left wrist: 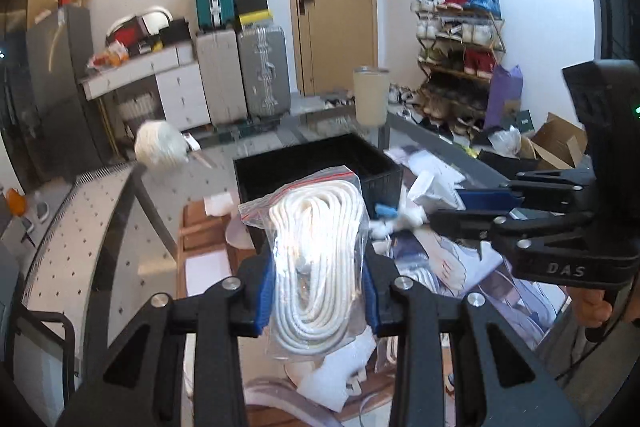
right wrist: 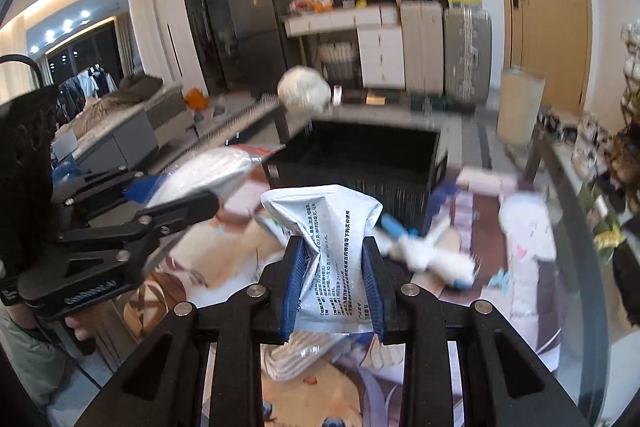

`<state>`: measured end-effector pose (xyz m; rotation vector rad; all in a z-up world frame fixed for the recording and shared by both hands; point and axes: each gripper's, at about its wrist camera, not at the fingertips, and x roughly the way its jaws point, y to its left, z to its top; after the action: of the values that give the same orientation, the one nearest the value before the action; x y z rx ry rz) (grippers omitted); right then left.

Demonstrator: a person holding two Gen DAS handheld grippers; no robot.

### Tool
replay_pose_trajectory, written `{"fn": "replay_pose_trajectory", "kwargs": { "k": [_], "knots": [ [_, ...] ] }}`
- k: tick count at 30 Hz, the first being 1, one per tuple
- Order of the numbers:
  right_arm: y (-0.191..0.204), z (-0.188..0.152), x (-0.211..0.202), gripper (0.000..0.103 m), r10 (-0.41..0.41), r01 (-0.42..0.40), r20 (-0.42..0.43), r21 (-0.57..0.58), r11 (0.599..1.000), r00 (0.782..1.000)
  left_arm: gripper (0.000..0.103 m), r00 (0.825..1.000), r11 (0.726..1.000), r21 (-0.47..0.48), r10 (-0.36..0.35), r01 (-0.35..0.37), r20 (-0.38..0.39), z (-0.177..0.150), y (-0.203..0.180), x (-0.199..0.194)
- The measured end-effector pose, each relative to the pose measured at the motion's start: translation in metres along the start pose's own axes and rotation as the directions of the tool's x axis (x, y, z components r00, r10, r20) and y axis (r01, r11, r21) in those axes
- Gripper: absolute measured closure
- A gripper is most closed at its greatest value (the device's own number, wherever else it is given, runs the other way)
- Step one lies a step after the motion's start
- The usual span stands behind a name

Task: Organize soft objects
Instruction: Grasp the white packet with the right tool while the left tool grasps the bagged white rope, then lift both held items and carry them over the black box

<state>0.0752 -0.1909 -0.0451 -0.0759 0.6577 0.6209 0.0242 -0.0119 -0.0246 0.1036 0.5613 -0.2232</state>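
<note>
Both wrist views face a black bin (left wrist: 316, 167) on a cluttered glass worktop (left wrist: 436, 143); places below are given relative to that bin.

Hidden or unclear: the bin's inside reads as plain black, so any contents cannot be made out. Its near wall is partly covered by the held items in both views. The right wrist view is motion-blurred, so the white fluffy item (right wrist: 424, 251) in front of the bin, toward its right corner, has no clear outline. The flat printed sheets under the claws are cut off by the frame edges.

Left claw (left wrist: 318, 291): closed on a rope bag (left wrist: 316, 247), a clear zip bag with a red seal strip holding a coil of white cord. The blue pads (left wrist: 266, 291) press its sides; the bag stands upright, in front of the bin, its top overlapping the near rim.

Right claw (right wrist: 334, 287): clamped on a pouch (right wrist: 332, 247), silvery-white and crumpled, printed with small dark text too fine to read. It is held before the bin's near wall, off the worktop.

A white yarn ball (left wrist: 160, 147) lies beyond the bin, to its left.
</note>
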Motion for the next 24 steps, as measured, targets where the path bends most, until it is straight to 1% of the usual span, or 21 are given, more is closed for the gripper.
{"fn": "replay_pose_trajectory", "kwargs": {
  "k": [2, 3, 4, 5, 7, 9, 13, 16, 18, 21, 24],
  "knots": [
    [0.004, 0.002, -0.010, 0.074, -0.009, 0.009, 0.056, -0.008, 1.000, 0.998, 0.069, 0.999, 0.999, -0.036, -0.010, 0.011, 0.031, 0.001, 0.006, -0.004],
    [0.007, 0.003, -0.017, 0.074, -0.021, 0.024, 0.102, -0.020, 1.000, 0.995, 0.069, 0.999, 0.999, -0.045, -0.006, 0.009, 0.052, 0.002, 0.007, -0.007],
    [0.007, 0.004, -0.021, 0.074, -0.027, 0.032, 0.129, -0.031, 0.999, 0.991, 0.069, 0.997, 0.999, -0.043, 0.004, -0.001, 0.081, 0.004, 0.007, -0.011],
    [0.012, 0.005, -0.028, 0.074, -0.036, 0.046, 0.174, -0.053, 0.998, 0.984, 0.069, 0.993, 0.999, -0.037, 0.014, -0.010, 0.115, 0.005, 0.007, -0.015],
    [0.020, 0.006, -0.039, 0.074, -0.047, 0.069, 0.238, -0.086, 0.994, 0.970, 0.069, 0.983, 0.998, -0.054, 0.039, -0.030, 0.178, 0.008, 0.011, -0.022],
    [0.027, 0.006, -0.049, 0.074, -0.056, 0.091, 0.289, -0.110, 0.990, 0.956, 0.069, 0.978, 0.997, -0.074, 0.050, -0.035, 0.204, 0.010, 0.016, -0.025],
    [0.032, 0.011, -0.061, 0.074, -0.036, 0.083, 0.347, -0.122, 0.989, 0.937, 0.069, 0.971, 0.993, -0.111, 0.057, -0.032, 0.232, 0.019, 0.028, -0.025],
    [0.032, 0.023, -0.060, 0.074, -0.043, 0.092, 0.361, -0.121, 0.988, 0.932, 0.069, 0.973, 0.987, -0.163, 0.021, 0.017, 0.229, 0.030, 0.040, -0.019],
    [0.031, 0.032, -0.057, 0.074, -0.044, 0.091, 0.368, -0.112, 0.989, 0.929, 0.069, 0.973, 0.979, -0.199, 0.014, 0.033, 0.231, 0.038, 0.049, -0.014],
    [0.031, 0.044, -0.053, 0.074, -0.042, 0.095, 0.385, -0.119, 0.988, 0.922, 0.069, 0.968, 0.979, -0.203, 0.040, 0.012, 0.249, 0.050, 0.049, -0.008],
    [0.031, 0.057, -0.045, 0.074, -0.041, 0.094, 0.395, -0.117, 0.989, 0.918, 0.069, 0.956, 0.981, -0.196, 0.064, -0.007, 0.286, 0.064, 0.052, -0.003]
  ]
}}
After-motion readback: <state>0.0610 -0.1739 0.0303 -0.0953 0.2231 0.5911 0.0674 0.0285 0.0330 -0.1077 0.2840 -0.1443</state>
